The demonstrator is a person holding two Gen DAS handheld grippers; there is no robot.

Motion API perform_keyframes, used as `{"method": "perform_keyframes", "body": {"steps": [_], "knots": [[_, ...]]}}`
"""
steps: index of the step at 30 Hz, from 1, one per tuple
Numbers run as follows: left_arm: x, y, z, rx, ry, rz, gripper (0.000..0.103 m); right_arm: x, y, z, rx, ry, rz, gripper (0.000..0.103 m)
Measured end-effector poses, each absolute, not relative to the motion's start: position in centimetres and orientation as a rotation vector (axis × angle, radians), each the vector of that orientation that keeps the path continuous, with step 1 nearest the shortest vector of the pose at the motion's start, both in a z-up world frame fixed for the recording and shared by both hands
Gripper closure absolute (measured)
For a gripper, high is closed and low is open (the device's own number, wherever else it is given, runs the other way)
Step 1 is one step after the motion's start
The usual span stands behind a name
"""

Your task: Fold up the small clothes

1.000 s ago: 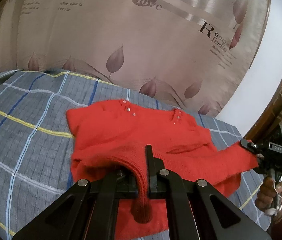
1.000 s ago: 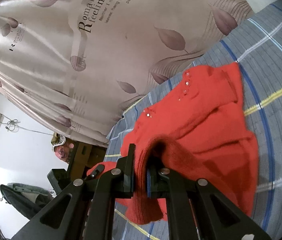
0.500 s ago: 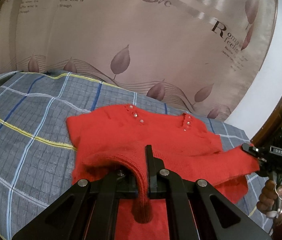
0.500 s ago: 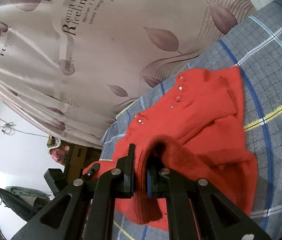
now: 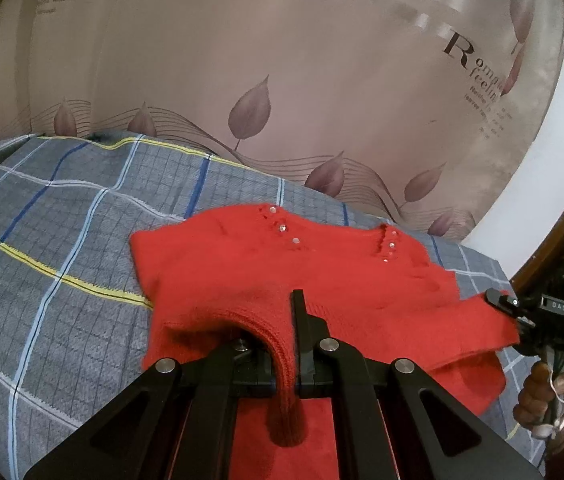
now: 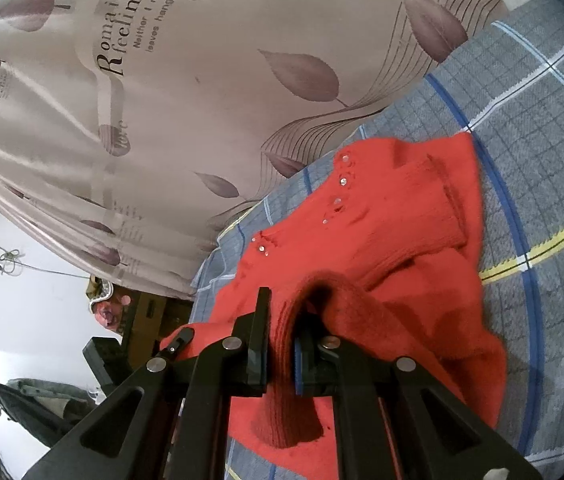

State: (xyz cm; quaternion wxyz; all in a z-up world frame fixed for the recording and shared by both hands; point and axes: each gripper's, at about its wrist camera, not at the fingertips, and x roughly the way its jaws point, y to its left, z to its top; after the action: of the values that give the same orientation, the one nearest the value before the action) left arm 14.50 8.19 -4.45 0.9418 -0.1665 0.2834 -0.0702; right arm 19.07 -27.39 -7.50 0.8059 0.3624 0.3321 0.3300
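Observation:
A small red knitted sweater [image 5: 282, 264] with shiny studs at the neckline lies on a grey plaid bedspread [image 5: 62, 240]. My left gripper [image 5: 288, 344] is shut on the sweater's ribbed hem and holds it raised over the body. My right gripper [image 6: 282, 344] is shut on another part of the same hem; it also shows in the left wrist view [image 5: 522, 316] at the sweater's right edge. The sweater [image 6: 402, 220] is doubled, its lower half lifted toward the neckline. The cloth hides the fingertips.
A beige curtain [image 5: 282, 80] with leaf prints and lettering hangs behind the bed. A wooden bed frame [image 5: 562, 220] curves at the right. In the right wrist view, furniture and a white wall [image 6: 22, 300] lie past the bed's edge.
Both grippers have carried the hem forward toward the neckline. More of the bedspread shows to the left of the sweater. Both grips are unchanged.

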Motion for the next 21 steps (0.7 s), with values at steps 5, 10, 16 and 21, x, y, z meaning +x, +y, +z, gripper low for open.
{"method": "perform_keyframes", "body": {"steps": [5, 10, 16, 21], "knots": [[15.3, 8.2, -4.7, -0.346, 0.589, -0.138, 0.098, 19.8, -27.6, -8.0, 0.797, 0.717, 0.704, 0.095], [16.1, 8.2, -5.0, -0.354, 0.601, -0.133, 0.098, 20.7, -27.6, -8.2, 0.802, 0.722, 0.704, 0.094], [17.2, 8.7, -5.5, -0.391, 0.626, -0.133, 0.098, 21.6, -27.7, -8.6, 0.817, 0.731, 0.701, 0.093], [18.1, 9.2, -5.6, -0.428, 0.641, -0.133, 0.098, 22.4, -27.8, -9.0, 0.829, 0.738, 0.699, 0.092]]}}
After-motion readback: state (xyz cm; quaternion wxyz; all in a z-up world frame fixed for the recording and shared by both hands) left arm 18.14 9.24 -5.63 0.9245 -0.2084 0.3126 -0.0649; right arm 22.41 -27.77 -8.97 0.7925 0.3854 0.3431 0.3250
